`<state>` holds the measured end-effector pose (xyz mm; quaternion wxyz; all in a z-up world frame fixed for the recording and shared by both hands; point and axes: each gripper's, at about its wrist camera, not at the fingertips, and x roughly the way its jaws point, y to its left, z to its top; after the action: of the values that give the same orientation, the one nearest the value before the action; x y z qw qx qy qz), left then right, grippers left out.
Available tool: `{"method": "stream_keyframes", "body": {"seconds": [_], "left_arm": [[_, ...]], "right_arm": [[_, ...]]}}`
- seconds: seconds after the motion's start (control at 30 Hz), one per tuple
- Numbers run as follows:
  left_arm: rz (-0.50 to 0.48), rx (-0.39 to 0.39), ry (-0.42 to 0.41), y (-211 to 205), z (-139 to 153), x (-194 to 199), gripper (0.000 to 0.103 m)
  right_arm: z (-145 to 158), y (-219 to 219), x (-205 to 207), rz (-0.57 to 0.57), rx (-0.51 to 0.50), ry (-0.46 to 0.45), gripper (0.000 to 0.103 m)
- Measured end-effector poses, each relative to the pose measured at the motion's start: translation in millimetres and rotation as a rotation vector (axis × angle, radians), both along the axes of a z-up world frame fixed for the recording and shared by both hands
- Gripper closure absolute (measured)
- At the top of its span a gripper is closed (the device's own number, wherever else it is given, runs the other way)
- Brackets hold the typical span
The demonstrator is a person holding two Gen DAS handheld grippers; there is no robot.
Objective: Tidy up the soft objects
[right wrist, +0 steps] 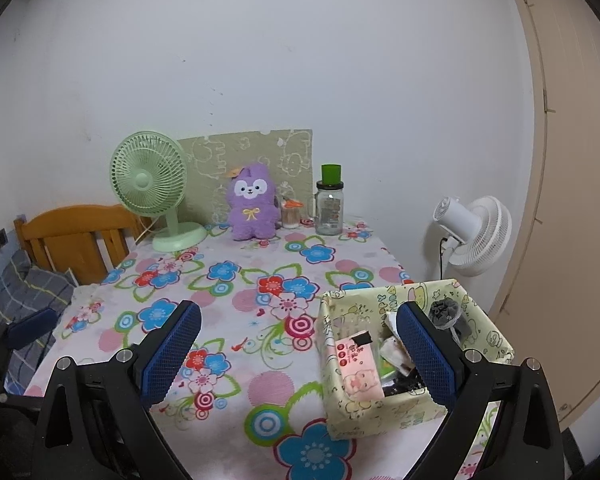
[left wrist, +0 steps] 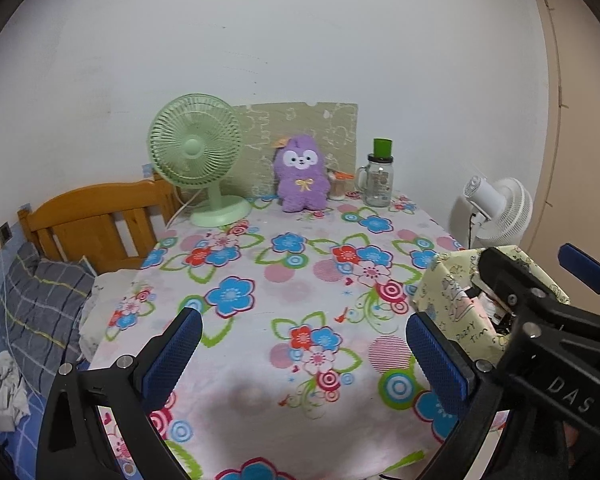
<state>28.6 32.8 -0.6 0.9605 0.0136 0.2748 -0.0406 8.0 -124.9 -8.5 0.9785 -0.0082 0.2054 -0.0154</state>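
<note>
A purple plush toy (left wrist: 301,180) sits upright at the far edge of the flowered table (left wrist: 260,280), against a patterned green board; it also shows in the right wrist view (right wrist: 253,204). My left gripper (left wrist: 304,360) is open and empty over the near part of the table. My right gripper (right wrist: 298,354) is open and empty, with its right finger over a yellow patterned box (right wrist: 380,404) of small items. That box (left wrist: 452,300) and the right gripper's body appear at the right of the left wrist view.
A green desk fan (left wrist: 198,156) stands left of the plush. A glass jar with a green lid (left wrist: 380,176) and a small cup (left wrist: 338,186) stand to its right. A white fan (right wrist: 472,234) stands beyond the table's right edge. A wooden headboard (left wrist: 96,220) and bed lie left.
</note>
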Motion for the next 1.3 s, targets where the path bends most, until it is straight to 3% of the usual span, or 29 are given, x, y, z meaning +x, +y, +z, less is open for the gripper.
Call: {"method": "stream_keyframes", "body": {"seconds": [0.53, 1.3], "left_arm": [[0.058, -0.002, -0.034, 18, 6, -15, 0.000], [0.050, -0.003, -0.040, 14, 8, -15, 0.000]], "right_arm": [[2, -9, -15, -0.005, -0.003, -0.010, 0.004], [1, -13, -16, -0.012, 0.000, -0.009, 0.004]]}}
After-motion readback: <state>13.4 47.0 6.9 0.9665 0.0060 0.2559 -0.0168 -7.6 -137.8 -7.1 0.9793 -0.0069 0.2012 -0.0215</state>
